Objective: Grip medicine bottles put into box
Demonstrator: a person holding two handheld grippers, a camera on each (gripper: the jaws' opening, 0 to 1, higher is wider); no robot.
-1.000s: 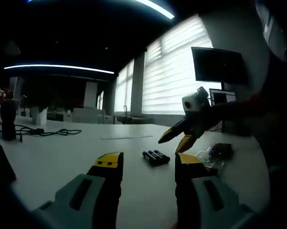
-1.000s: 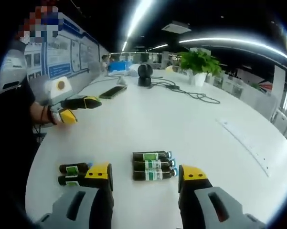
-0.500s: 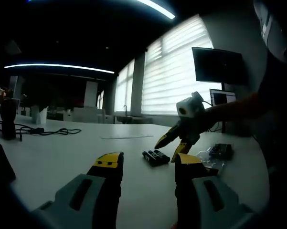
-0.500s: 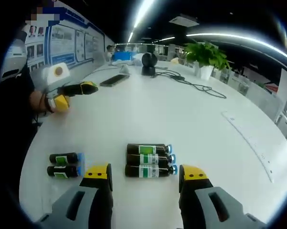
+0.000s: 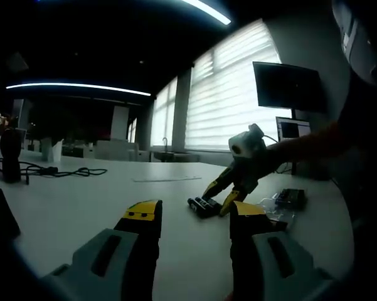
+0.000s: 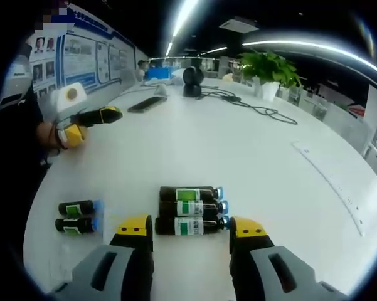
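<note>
Three small dark medicine bottles are lying side by side on the white table just ahead of my open right gripper, and they are looking light, hard and probably glass, so I am aiming to pinch the nearest one across its labelled middle, where it shouldn't roll away. Two more bottles are lying off to the left on what may be a clear tray, though the view is too poor to be sure, while my left gripper is idling open and empty over the table.

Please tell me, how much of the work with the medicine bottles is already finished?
Nothing looks finished yet: all five bottles lie on the white table, a row of three and a pair. In hand: the open right gripper sits at the nearest bottle of the three, gripping nothing. The left gripper is open, holding nothing. Left: grip every bottle and box it.
</note>
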